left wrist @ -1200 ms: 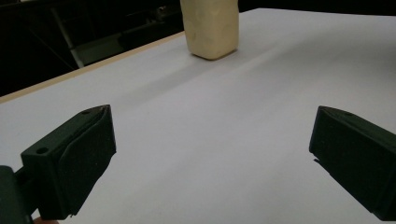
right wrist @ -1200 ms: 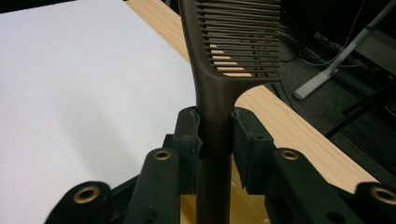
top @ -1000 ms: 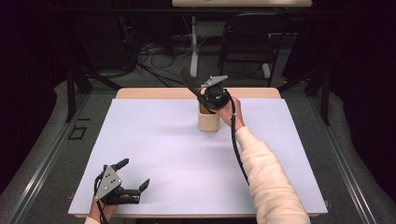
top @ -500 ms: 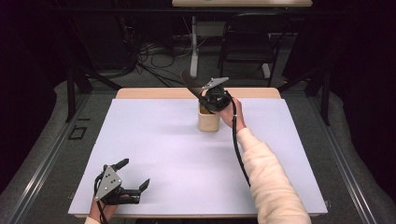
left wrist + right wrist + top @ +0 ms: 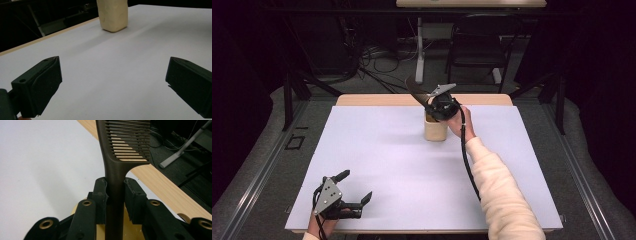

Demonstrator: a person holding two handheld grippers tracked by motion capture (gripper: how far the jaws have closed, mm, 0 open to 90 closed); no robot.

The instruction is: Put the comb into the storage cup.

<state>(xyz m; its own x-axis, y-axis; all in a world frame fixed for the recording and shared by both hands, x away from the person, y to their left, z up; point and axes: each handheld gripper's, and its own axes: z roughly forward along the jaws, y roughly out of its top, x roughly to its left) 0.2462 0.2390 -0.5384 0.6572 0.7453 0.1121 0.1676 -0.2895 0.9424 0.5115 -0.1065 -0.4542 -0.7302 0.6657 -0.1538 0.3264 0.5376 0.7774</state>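
Observation:
A dark brown comb (image 5: 117, 157) is clamped by its handle between the jaws of my right gripper (image 5: 115, 192), teeth end up. In the high view this right gripper (image 5: 432, 102) hovers just above a cream cup (image 5: 435, 129) at the table's far middle, with the comb (image 5: 414, 91) sticking up and to the left. The cup's rim (image 5: 75, 208) shows under the jaws. My left gripper (image 5: 354, 187) rests at the near left corner, jaws wide apart and holding nothing. From the left gripper view the cup (image 5: 113, 15) stands far ahead between the open fingers (image 5: 37, 85).
A white sheet (image 5: 387, 160) covers the table, with a wooden strip (image 5: 377, 100) bare along the far edge. Behind the table stand a chair (image 5: 477, 45) and floor cables (image 5: 377, 55). The right gripper's cable (image 5: 467, 160) trails along the sleeve.

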